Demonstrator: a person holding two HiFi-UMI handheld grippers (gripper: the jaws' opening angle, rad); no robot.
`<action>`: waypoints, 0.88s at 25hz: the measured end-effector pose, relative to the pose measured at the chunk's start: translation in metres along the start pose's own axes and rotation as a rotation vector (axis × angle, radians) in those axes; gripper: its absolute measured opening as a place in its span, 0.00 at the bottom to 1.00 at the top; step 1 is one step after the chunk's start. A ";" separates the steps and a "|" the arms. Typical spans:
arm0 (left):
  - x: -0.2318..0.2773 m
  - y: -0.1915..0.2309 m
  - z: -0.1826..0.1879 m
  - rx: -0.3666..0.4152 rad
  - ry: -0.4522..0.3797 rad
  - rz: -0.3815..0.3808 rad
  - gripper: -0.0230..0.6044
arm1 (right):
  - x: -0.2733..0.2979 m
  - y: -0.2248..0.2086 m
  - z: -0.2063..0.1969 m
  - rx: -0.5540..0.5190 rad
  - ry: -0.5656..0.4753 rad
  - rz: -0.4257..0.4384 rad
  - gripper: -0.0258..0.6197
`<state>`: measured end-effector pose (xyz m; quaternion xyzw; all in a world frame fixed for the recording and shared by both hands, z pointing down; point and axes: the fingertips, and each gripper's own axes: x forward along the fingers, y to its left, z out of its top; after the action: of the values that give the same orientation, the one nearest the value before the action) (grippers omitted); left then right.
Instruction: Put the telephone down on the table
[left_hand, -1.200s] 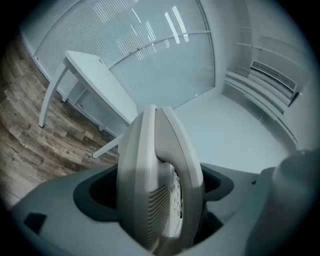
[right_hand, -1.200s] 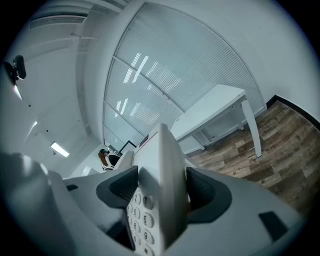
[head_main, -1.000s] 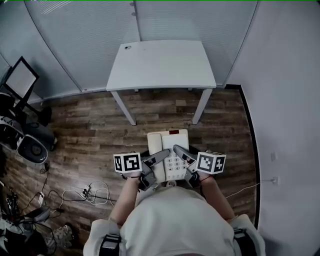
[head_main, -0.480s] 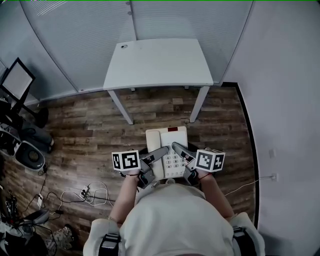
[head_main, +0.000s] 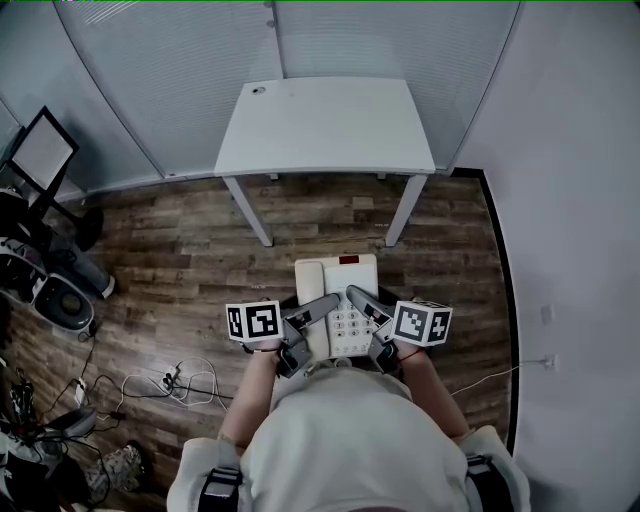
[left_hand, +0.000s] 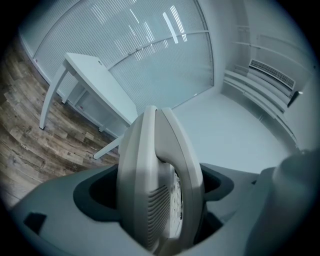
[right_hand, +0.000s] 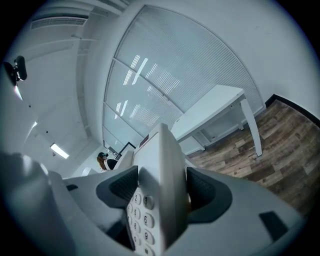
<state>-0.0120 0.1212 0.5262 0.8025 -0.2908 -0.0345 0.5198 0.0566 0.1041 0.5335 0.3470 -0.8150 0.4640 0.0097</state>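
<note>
A white desk telephone (head_main: 338, 295) with a keypad and a dark display is held in the air in front of the person, over the wooden floor. My left gripper (head_main: 322, 309) is shut on its left edge, and the phone's handset side (left_hand: 157, 175) fills that gripper's view. My right gripper (head_main: 358, 303) is shut on the right edge, where the keypad (right_hand: 142, 220) shows between the jaws. The white table (head_main: 325, 128) stands ahead by the glass wall, well apart from the phone.
Cables (head_main: 185, 385) lie on the floor at the left. Equipment and a dark stand (head_main: 40, 160) crowd the left side. A white wall (head_main: 580, 220) runs along the right. A person stands far off in the right gripper view (right_hand: 106, 161).
The view has shifted slightly; the table sits a little further right in frame than half a second ago. Both grippers keep the same hold on the telephone.
</note>
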 end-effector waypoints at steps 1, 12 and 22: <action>0.000 0.000 0.000 -0.002 -0.002 0.004 0.73 | 0.000 0.000 -0.001 0.002 0.004 0.003 0.52; -0.002 0.003 0.000 -0.011 -0.022 0.031 0.73 | 0.005 -0.001 -0.001 0.012 0.030 0.030 0.52; 0.009 0.024 0.033 -0.028 -0.019 0.011 0.73 | 0.036 -0.010 0.022 0.022 0.033 0.003 0.52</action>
<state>-0.0270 0.0830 0.5332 0.7932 -0.2998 -0.0434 0.5283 0.0418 0.0647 0.5404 0.3383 -0.8100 0.4787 0.0185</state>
